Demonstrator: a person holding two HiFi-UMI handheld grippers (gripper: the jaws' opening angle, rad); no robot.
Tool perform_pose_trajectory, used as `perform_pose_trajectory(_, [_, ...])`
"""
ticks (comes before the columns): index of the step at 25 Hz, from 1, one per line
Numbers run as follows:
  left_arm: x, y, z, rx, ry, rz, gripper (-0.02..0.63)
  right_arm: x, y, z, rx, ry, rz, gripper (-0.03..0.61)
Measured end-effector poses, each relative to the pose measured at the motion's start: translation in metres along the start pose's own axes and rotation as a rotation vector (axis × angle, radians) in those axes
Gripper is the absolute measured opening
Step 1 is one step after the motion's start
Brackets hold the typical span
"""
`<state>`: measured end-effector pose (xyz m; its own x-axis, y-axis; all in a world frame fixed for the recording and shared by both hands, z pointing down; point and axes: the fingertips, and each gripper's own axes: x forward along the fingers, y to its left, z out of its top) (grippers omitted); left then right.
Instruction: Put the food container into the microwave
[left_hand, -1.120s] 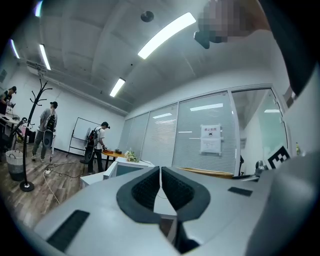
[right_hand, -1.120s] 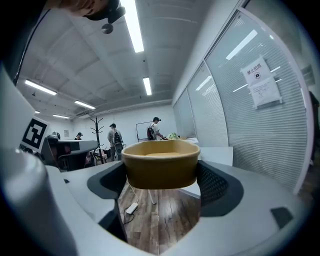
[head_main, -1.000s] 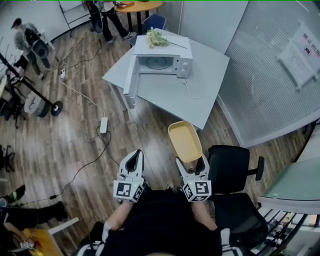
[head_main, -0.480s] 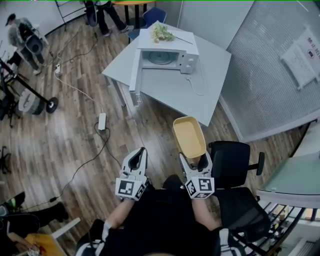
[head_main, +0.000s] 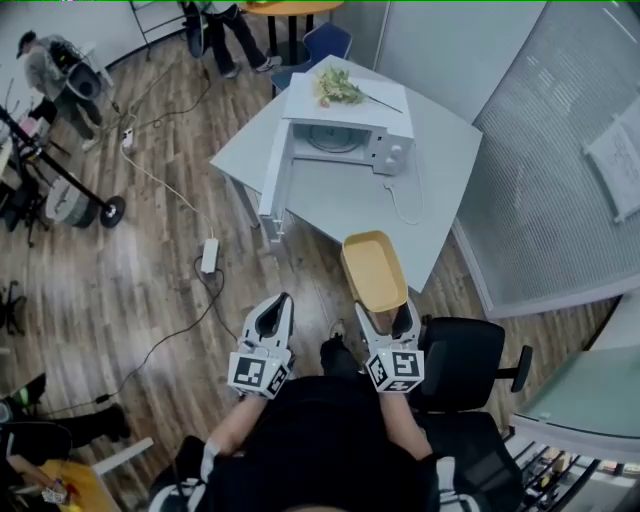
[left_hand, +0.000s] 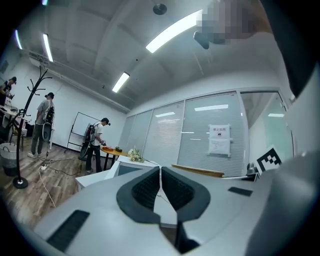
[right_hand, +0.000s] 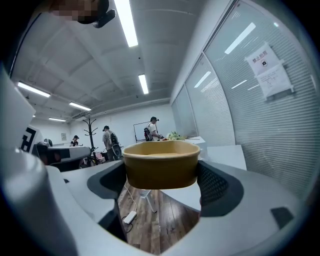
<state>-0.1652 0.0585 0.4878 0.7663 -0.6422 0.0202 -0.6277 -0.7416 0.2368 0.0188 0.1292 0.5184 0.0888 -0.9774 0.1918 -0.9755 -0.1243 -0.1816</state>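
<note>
A tan rectangular food container (head_main: 373, 270) is held level in front of me, with my right gripper (head_main: 388, 322) shut on its near end; in the right gripper view the food container (right_hand: 161, 164) fills the gap between the jaws. The white microwave (head_main: 340, 135) stands on a grey table (head_main: 340, 190) ahead, its door (head_main: 277, 185) swung open to the left and the cavity showing. My left gripper (head_main: 268, 318) hangs beside the right one, jaws closed together with nothing between them; the left gripper (left_hand: 160, 181) points towards the table.
A bunch of flowers (head_main: 338, 86) lies on top of the microwave. Its cord (head_main: 400, 205) trails over the table. A black office chair (head_main: 470, 370) stands at my right. A power strip and cable (head_main: 209, 255) lie on the wooden floor. People (head_main: 60, 75) stand at the far left and back.
The table and microwave have come nearer and shifted rightward in the head view as I move forward. The right gripper keeps the container; the left stays shut.
</note>
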Motion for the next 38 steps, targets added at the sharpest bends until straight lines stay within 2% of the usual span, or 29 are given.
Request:
perform_pose_trajectory(8, [0.113, -0.008, 0.035, 0.017, -0.079, 0.084, 0.031, 0.099, -0.071, 0.036, -0.043, 0.024, 0.094, 0.456])
perform_pose_trajectory(12, [0.154, -0.009, 0.04, 0.024, -0.089, 0.109, 0.031, 0.155, -0.098, 0.031, -0.054, 0.069, 0.121, 0.455])
perform_pose_trajectory(19, [0.222, 0.009, 0.026, 0.009, -0.07, 0.112, 0.031, 0.257, -0.122, 0.014, -0.055, 0.127, 0.148, 0.456])
perform_pose_trajectory(28, [0.314, 0.067, 0.035, -0.007, -0.07, 0.1, 0.031, 0.426, -0.132, -0.036, -0.079, 0.233, 0.11, 0.456])
perform_pose_trajectory(33, [0.36, 0.099, 0.02, -0.015, -0.043, 0.108, 0.031, 0.515, -0.15, -0.074, -0.072, 0.264, 0.065, 0.456])
perform_pose_trajectory(38, [0.388, 0.13, 0.009, -0.039, -0.013, 0.128, 0.031, 0.579, -0.169, -0.097, -0.067, 0.296, 0.021, 0.456])
